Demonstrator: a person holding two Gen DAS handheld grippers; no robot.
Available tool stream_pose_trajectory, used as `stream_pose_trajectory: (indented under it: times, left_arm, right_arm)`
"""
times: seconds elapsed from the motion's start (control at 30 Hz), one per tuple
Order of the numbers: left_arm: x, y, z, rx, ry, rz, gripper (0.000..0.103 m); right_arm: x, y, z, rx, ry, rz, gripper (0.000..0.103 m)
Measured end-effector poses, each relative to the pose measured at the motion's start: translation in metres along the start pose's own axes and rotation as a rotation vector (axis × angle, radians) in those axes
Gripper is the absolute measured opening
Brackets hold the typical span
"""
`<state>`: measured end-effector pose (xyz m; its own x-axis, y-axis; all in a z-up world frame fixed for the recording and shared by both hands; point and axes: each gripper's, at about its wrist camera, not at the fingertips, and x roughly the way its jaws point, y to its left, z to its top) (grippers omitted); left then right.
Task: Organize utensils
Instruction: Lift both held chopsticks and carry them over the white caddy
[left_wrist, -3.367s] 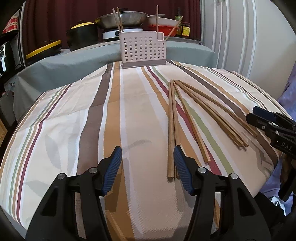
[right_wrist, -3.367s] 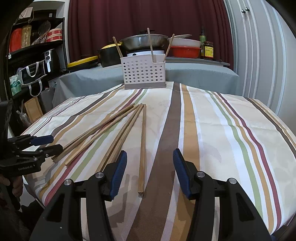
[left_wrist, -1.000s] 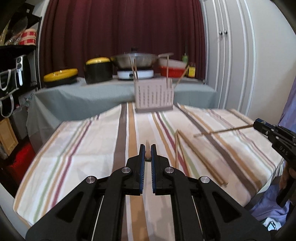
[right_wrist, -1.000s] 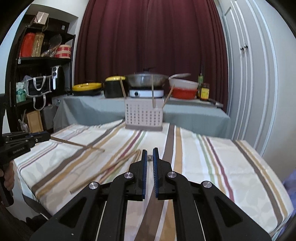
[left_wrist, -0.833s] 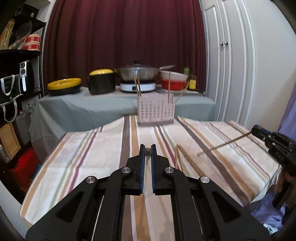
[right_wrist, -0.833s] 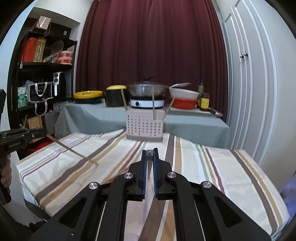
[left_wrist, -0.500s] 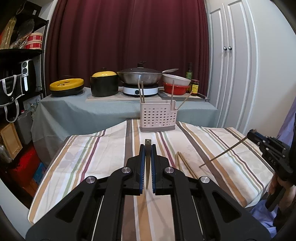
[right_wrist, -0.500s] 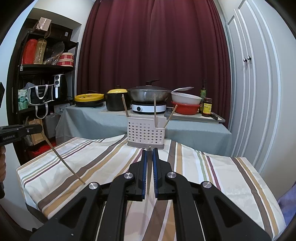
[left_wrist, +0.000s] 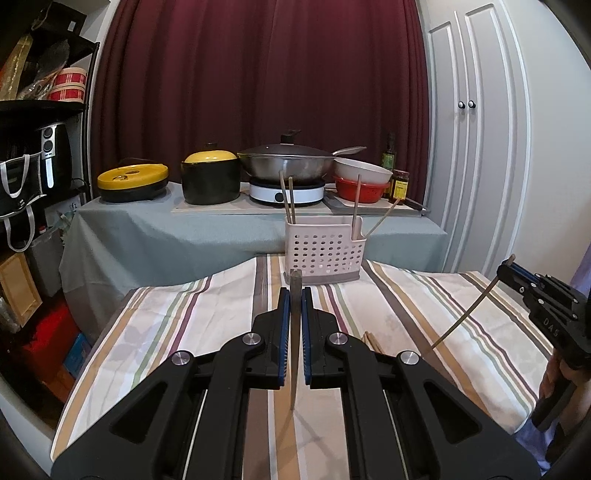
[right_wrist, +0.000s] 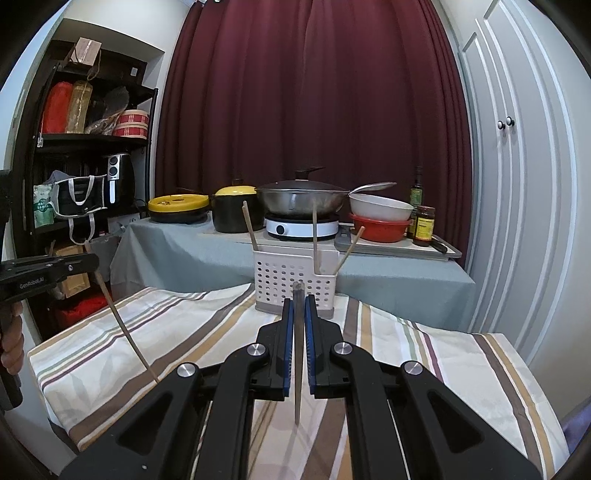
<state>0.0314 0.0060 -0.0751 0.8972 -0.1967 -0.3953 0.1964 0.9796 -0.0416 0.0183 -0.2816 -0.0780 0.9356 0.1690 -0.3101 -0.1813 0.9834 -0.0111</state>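
My left gripper (left_wrist: 294, 295) is shut on a wooden chopstick (left_wrist: 293, 369) that stands nearly upright between its blue pads, above the striped tablecloth (left_wrist: 184, 332). My right gripper (right_wrist: 298, 301) is shut on another chopstick (right_wrist: 297, 387), also near vertical. Each gripper shows in the other's view: the right gripper (left_wrist: 508, 269) at the right edge, the left gripper (right_wrist: 90, 260) at the left edge, each with its stick slanting down. The white perforated utensil holder (left_wrist: 325, 254) stands at the table's far edge with several chopsticks in it. A few loose chopsticks (left_wrist: 371, 341) lie on the cloth.
Behind the table a grey-covered counter (left_wrist: 147, 236) carries a yellow-lidded pot (left_wrist: 210, 181), a wok (left_wrist: 288, 166) on a white cooker, stacked bowls (left_wrist: 364, 181) and bottles. A black shelf (right_wrist: 85, 147) with bags stands left. White cupboard doors (right_wrist: 517, 184) stand right.
Both grippers, open over the chopsticks on the cloth at first, have shut on one each and lifted. Over the last second the sticks have swung from flat to near upright.
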Motion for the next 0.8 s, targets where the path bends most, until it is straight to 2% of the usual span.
stream_pose_trajectory:
  times: [0.27, 0.53, 0.8]
  left_arm:
    - [0.019, 0.007, 0.025, -0.016, -0.016, -0.017, 0.006]
    - [0.044, 0.004, 0.064, 0.001, -0.089, -0.017, 0.006]
    - [0.088, -0.001, 0.115, 0.01, -0.143, -0.032, 0.006]
  right_arm:
    - [0.024, -0.008, 0.023, -0.001, -0.028, 0.02, 0.007]
    - [0.058, -0.019, 0.063, -0.036, -0.121, 0.025, 0.007]
    - [0.101, -0.038, 0.11, -0.039, -0.216, 0.036, 0.007]
